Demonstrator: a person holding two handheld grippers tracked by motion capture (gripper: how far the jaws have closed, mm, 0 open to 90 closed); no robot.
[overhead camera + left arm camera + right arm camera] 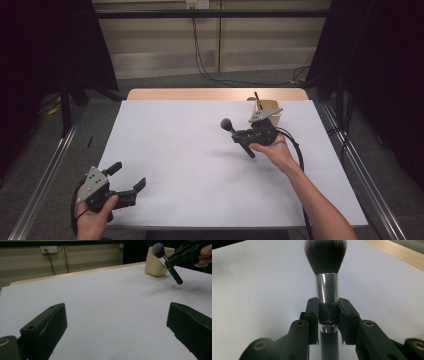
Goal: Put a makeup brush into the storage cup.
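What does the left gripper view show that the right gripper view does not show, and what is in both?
Left gripper view alone: the beige cup at the table's far edge, a wall socket, and the left tool with its jaws wide apart and nothing between them.

Right gripper view alone: the brush's silver collar up close, with the right tool shut on the neck just under it.

Both: the makeup brush with dark bristles, and the white table.

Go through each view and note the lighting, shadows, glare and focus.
High view: even light on the white table, dark surroundings, a soft shadow under the brush. Left gripper view: the near jaws are blurred, while the beige cup is fairly sharp; a faint brush shadow lies on the table. Right gripper view: bright glare streaks on the brush's silver ferrule, bristle tips slightly soft.
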